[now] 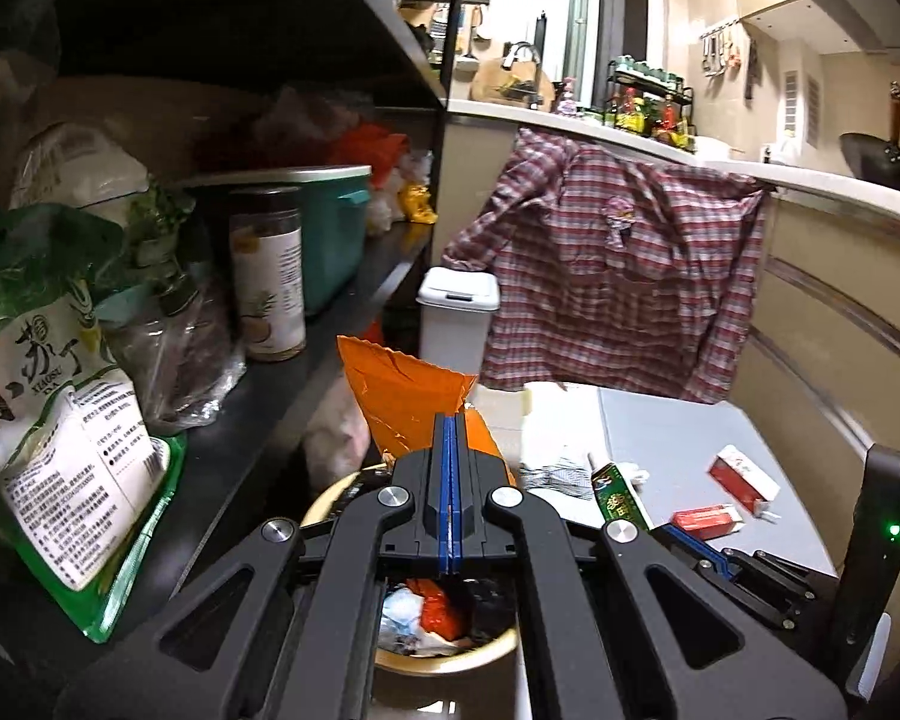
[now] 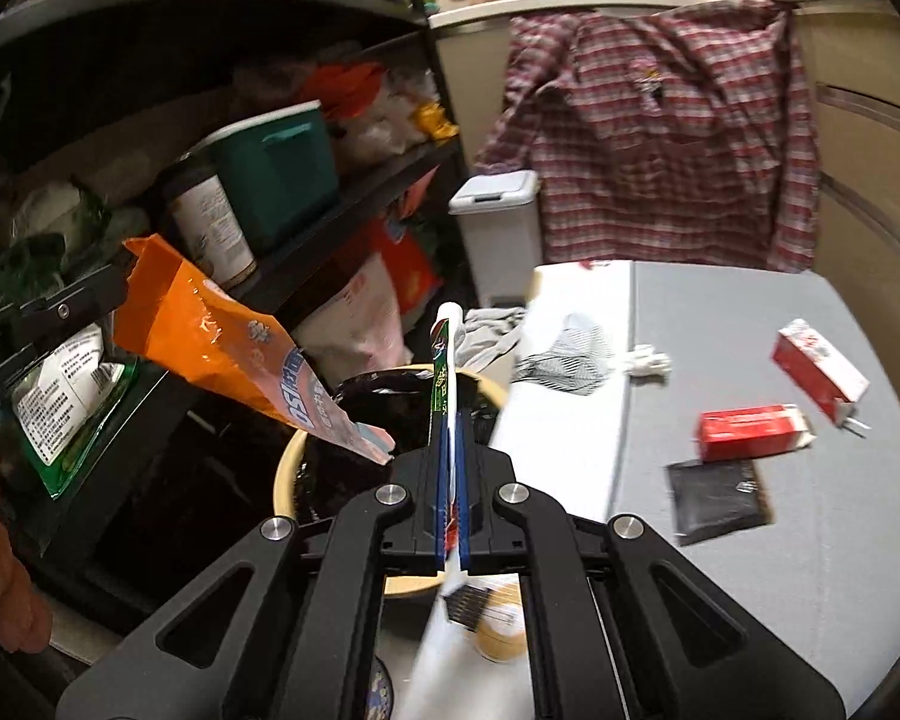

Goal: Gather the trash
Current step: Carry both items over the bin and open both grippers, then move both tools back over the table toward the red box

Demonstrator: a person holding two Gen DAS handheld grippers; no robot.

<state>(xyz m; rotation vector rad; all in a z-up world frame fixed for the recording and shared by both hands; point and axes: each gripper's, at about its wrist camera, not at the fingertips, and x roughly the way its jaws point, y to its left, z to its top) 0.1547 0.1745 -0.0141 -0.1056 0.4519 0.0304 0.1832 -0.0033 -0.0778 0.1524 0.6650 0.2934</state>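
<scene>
Looking along the left gripper (image 1: 450,426) first: blue pads pressed together on an orange snack wrapper (image 1: 402,390), which stands up past the fingertips toward 12 o'clock. Directly beneath, at 6 o'clock, a yellow-rimmed bin (image 1: 450,657) with a dark liner, already holding crumpled scraps. At 3 o'clock, on the grey table (image 1: 690,438), two red cartons (image 1: 744,477), well apart from the bin. Also at 3 o'clock, a green packet (image 1: 621,495) and the other tool's black linkage low in the corner. Shelves of food packets at 9 o'clock; a white lidded bin (image 1: 457,312) just above centre.

Turning to the right wrist view: right gripper (image 2: 449,420) clamped on the green packet (image 2: 441,360), seen edge-on, tip pointing over the bin's rim (image 2: 285,480). At 9 o'clock, the orange wrapper hanging slantwise from the left tool, lower end over the bin mouth. At 3 o'clock, the red cartons beside a flat black pouch (image 2: 720,501), plus a striped scrap (image 2: 564,357) and a white crumple (image 2: 648,360) near 1 o'clock.

Risks, as judged: wrapper light and long, so liable to flutter onto the rim or floor if let go off-centre; two tools crowding one opening, liable to knock together; thin packet liable to catch on the liner edge.
</scene>
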